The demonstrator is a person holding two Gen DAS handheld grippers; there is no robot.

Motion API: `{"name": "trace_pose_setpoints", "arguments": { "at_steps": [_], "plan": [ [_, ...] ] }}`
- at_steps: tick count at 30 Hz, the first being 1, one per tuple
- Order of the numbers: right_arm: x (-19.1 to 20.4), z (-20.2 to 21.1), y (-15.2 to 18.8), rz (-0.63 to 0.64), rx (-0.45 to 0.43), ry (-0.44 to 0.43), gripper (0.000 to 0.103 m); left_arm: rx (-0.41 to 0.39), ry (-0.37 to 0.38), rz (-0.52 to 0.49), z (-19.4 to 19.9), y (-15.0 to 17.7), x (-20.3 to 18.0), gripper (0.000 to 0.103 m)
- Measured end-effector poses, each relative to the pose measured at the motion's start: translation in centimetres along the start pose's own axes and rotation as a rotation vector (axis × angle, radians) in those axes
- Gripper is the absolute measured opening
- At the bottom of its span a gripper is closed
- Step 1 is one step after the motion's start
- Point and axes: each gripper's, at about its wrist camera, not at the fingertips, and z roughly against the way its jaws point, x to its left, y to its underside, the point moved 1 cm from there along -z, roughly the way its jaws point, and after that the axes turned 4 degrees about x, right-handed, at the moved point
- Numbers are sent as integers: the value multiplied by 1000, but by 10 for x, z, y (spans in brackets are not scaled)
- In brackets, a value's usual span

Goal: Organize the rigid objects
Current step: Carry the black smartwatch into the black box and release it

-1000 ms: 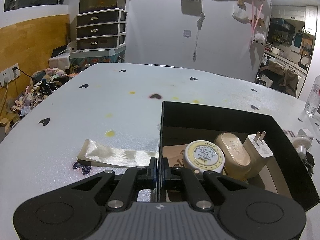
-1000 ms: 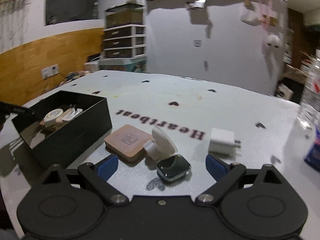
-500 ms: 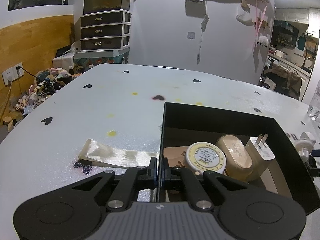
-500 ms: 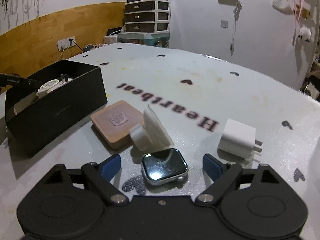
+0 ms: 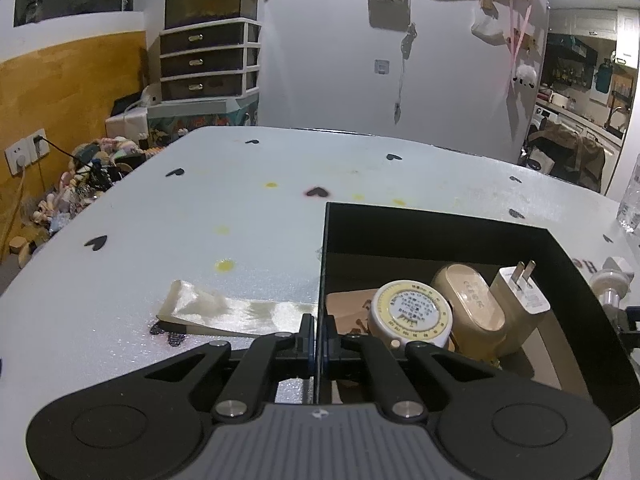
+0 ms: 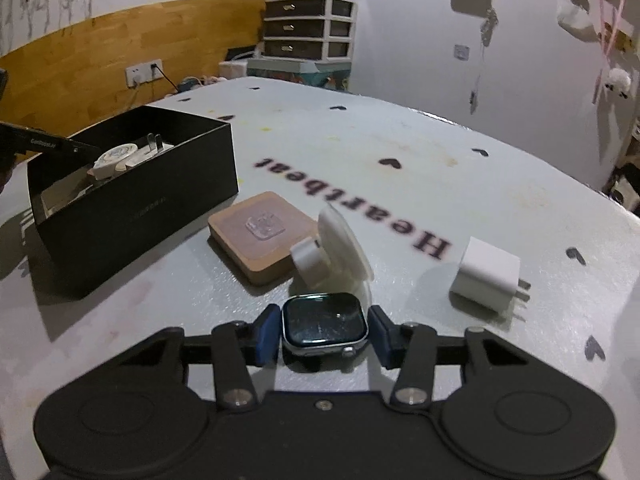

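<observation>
My left gripper (image 5: 318, 334) is shut on the left wall of the black box (image 5: 440, 224). Inside lie a round tape measure (image 5: 410, 314), a beige case (image 5: 472, 304) and a white plug adapter (image 5: 520, 298). In the right wrist view the box (image 6: 132, 204) stands at the left. My right gripper (image 6: 323, 334) has its blue pads against both sides of a smartwatch body (image 6: 324, 324) lying on the table. Just beyond lie a white suction-cup piece (image 6: 336, 248), a square wooden block (image 6: 262, 234) and a white charger (image 6: 486, 274).
A folded satin ribbon (image 5: 228, 312) lies left of the box. A clear bottle (image 5: 632, 200) stands at the far right table edge. The white table (image 6: 400, 184) with heart prints stretches beyond. Drawers and clutter stand past the far edge.
My right gripper moved forward and down and closed its fingers from wide open onto the smartwatch body. The left gripper stayed clamped on the box wall.
</observation>
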Motion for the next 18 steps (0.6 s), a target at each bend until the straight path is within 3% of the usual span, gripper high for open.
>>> {"name": "trace_pose_setpoints", "arguments": {
  "at_steps": [9,14,18],
  "plan": [
    [29,31,-16,-33,-53,-85,48,-7,-8,-20,2,3,-2,2],
    [54,40,-46,-38,-91,-177,49,-8,-8,-12,2,3,-2,2],
    [76,31,-72,-35,-67,-234,49,-8,-7,-3,3,3,-1,2]
  ]
}}
